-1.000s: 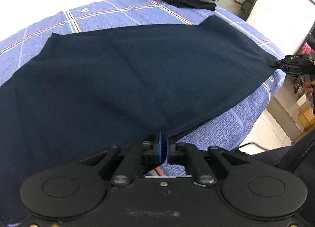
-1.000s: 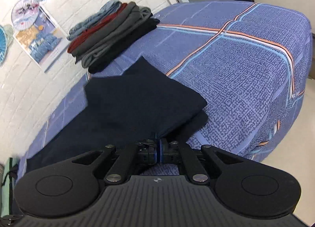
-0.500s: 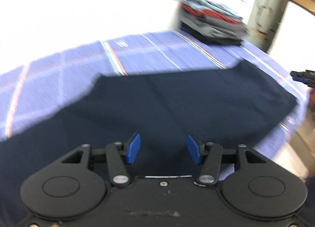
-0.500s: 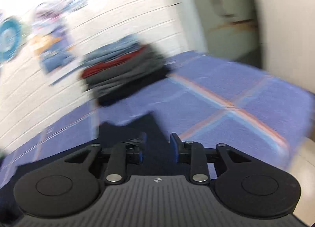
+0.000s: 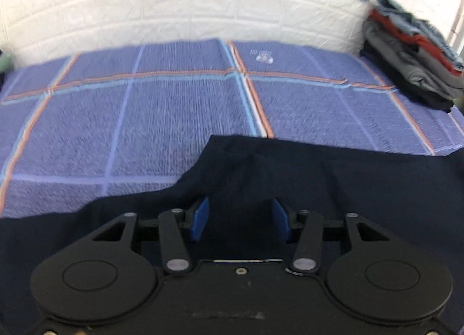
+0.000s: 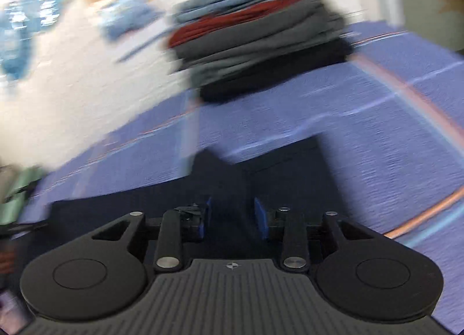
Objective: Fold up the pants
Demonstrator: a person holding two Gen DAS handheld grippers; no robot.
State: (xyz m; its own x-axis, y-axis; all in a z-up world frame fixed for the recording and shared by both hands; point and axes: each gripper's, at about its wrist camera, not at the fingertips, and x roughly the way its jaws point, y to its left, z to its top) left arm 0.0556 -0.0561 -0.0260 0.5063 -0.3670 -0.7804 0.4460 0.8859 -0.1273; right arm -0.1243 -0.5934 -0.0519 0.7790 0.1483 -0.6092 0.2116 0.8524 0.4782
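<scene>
Dark navy pants (image 5: 319,172) lie folded flat on the blue plaid bedspread (image 5: 145,120). My left gripper (image 5: 240,220) is open and empty, its blue pads (image 5: 200,219) spread just above the pants' near part. In the blurred right wrist view the pants (image 6: 278,172) lie under my right gripper (image 6: 232,216), which is open and empty over the cloth.
A stack of folded clothes (image 5: 411,53) sits at the bed's far right corner by the white brick wall (image 5: 145,1); it also shows in the right wrist view (image 6: 258,39). Posters hang on the wall (image 6: 34,24). Bare bedspread lies beyond the pants.
Both grippers were shut on the pants' edges one second ago; they have let go, opened, and lifted and tilted up toward the wall. The pants now lie on the bed.
</scene>
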